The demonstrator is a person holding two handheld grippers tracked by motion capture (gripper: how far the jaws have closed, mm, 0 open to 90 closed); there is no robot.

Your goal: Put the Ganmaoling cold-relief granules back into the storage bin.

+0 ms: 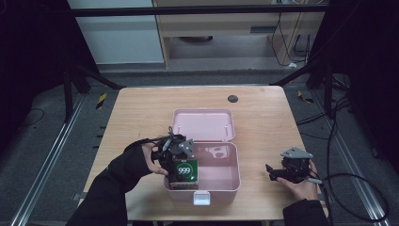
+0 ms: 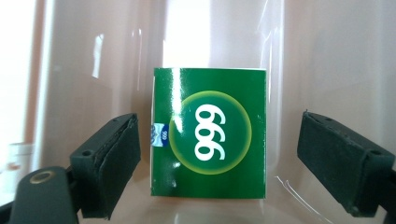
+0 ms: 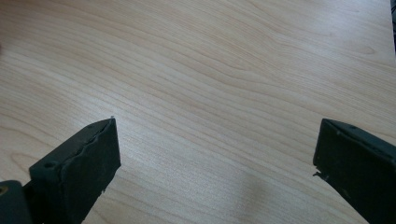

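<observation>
We are setting the green box (image 2: pixel 208 133) down inside the pink case (image 1: pixel 234 162), at its near left corner. Our left gripper (image 2: pixel 219 163) stands apart, clear of the box; the right gripper (image 3: pixel 217 172), apart too, rests on the table (image 3: pixel 210 70) right of the case. Next, we back the left gripper out.

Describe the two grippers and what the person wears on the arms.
Both the left gripper and the right gripper are black, each topped by a grey three-cornered plate, with thick black padded jaws. A black cable trails from the right one. The person wears dark long sleeves.
</observation>
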